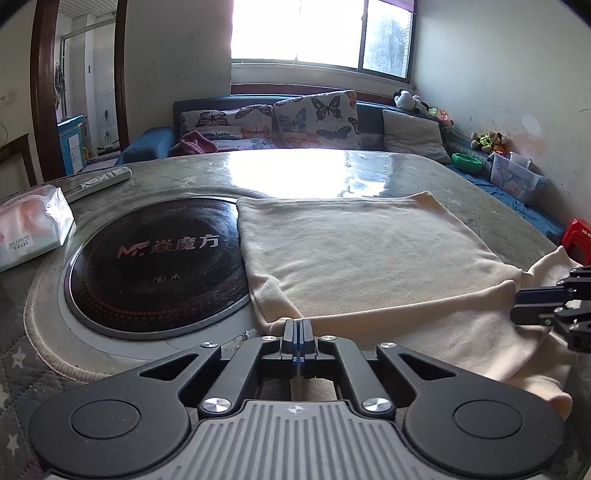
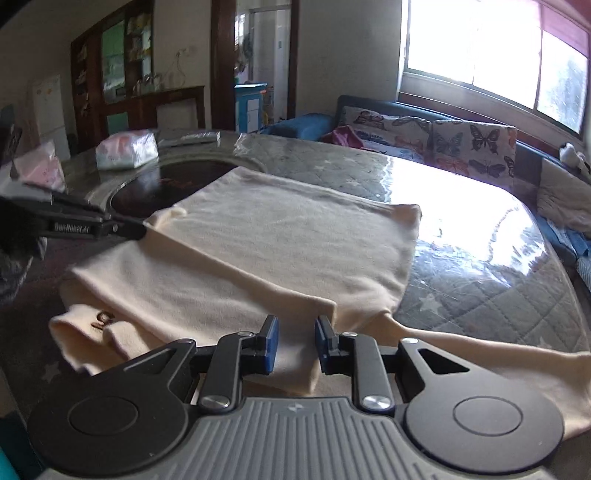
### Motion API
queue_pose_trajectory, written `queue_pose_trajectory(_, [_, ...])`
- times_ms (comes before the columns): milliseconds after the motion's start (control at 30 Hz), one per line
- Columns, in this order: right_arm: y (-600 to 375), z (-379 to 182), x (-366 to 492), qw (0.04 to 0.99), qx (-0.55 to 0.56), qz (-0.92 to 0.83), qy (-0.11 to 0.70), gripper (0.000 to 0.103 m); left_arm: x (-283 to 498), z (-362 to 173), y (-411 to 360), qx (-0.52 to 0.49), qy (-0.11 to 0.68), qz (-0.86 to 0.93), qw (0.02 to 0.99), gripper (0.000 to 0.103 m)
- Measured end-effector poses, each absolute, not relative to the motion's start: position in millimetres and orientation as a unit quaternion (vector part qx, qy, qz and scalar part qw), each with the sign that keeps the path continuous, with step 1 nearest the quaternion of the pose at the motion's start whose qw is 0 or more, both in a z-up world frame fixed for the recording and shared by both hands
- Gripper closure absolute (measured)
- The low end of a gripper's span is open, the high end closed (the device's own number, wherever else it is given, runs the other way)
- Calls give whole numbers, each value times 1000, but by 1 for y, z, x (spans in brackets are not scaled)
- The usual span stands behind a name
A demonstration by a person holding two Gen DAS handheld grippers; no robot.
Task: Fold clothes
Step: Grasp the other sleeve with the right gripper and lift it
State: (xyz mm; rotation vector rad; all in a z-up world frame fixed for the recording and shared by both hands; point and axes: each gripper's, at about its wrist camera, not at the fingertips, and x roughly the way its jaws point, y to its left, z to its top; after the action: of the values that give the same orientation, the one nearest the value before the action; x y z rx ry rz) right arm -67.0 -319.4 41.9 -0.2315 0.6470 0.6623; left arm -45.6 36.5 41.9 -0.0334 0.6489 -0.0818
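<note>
Left wrist: my left claw point(image 1: 298, 325) is clamped on the near fold of the cream garment point(image 1: 369, 258), spread toward the table's point(image 1: 184, 177) right edge, overlapping the black hotplate point(image 1: 155, 262).

Right wrist: my right claw point(image 2: 295, 338) hangs parted over the garment's near edge, gripping nothing.

A black round cooktop point(image 1: 155, 266) is sitting sunk into the quilted surface point(image 1: 369, 166), beside a tissue pack point(image 1: 33, 225) and a remote control point(image 1: 99, 181). Beyond, butterfly-print cushions point(image 1: 314, 118) are leaning on a blue sofa point(image 1: 147, 144), with plush toys point(image 1: 410, 99) resting near the glaring window point(image 1: 317, 33).
</note>
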Motion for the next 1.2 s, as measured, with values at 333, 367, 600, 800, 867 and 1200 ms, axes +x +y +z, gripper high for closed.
queue_pose_trajectory(333, [-420, 42, -56, 928, -36, 156, 337, 74, -51, 52, 19, -18, 314, -57, 948, 66])
queue_pose_trajectory(367, [-429, 40, -54, 930, -30, 139, 338, 72, -52, 54, 16, -17, 313, -61, 948, 66])
queue_pose_trajectory(600, [-500, 31, -34, 941, 42, 26, 335, 71, -55, 64, -5, -6, 300, -84, 950, 58])
queue_pose_trajectory(800, [-515, 19, -19, 941, 73, -2, 331, 71, -55, 67, -22, 2, 298, -100, 949, 57])
queue_pose_trajectory(867, [-515, 17, -18, 942, 77, -8, 326, 72, -55, 66, -27, 3, 301, -104, 948, 55])
queue_pose_trajectory(1200, [-524, 14, -18, 943, 106, -20, 314, 83, -53, 64, -48, 14, 308, -129, 942, 52])
